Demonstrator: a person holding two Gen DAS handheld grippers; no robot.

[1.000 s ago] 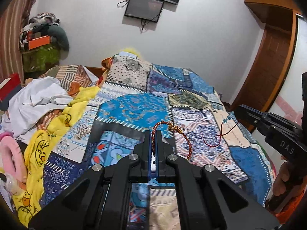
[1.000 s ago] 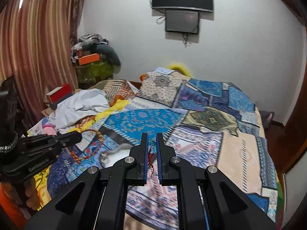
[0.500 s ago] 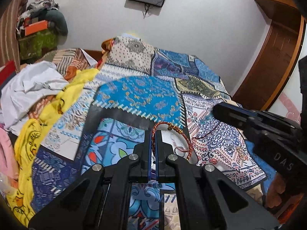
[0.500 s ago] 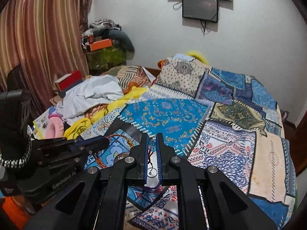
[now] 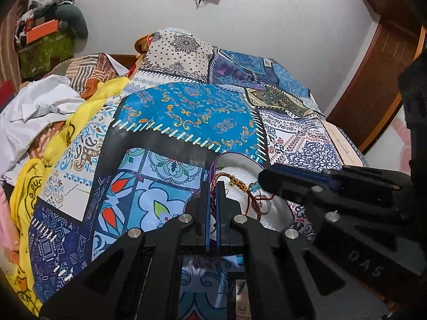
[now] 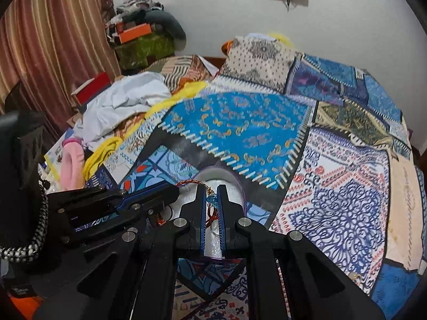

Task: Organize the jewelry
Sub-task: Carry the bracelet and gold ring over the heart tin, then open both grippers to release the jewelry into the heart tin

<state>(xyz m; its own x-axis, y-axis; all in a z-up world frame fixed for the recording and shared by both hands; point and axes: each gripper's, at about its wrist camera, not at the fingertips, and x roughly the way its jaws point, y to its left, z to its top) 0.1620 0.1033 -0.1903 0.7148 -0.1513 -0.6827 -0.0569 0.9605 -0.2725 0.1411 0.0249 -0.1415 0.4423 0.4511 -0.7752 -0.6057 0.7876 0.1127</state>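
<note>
A heart-shaped jewelry box point(image 5: 234, 162) with a purple rim and white lining lies on the patchwork bedspread point(image 5: 186, 112); it also shows in the right wrist view point(image 6: 226, 181). My left gripper point(image 5: 212, 186) is shut on a red and gold braided bracelet point(image 5: 234, 180) and holds it over the box. My right gripper point(image 6: 212, 190) is shut on a red cord bracelet with blue beads point(image 6: 212, 199), also over the box. In the left wrist view the right gripper point(image 5: 293, 180) reaches in from the right, close to my left fingers.
A pile of white and yellow clothes point(image 5: 45, 106) lies on the bed's left side, with a pink item point(image 6: 70, 162) near it. A wooden door point(image 5: 373, 80) stands to the right. Curtains point(image 6: 53, 53) hang at the left.
Both grippers have come down and together over the heart-shaped box, each still holding its bracelet. The box now sits right under both sets of fingers.
</note>
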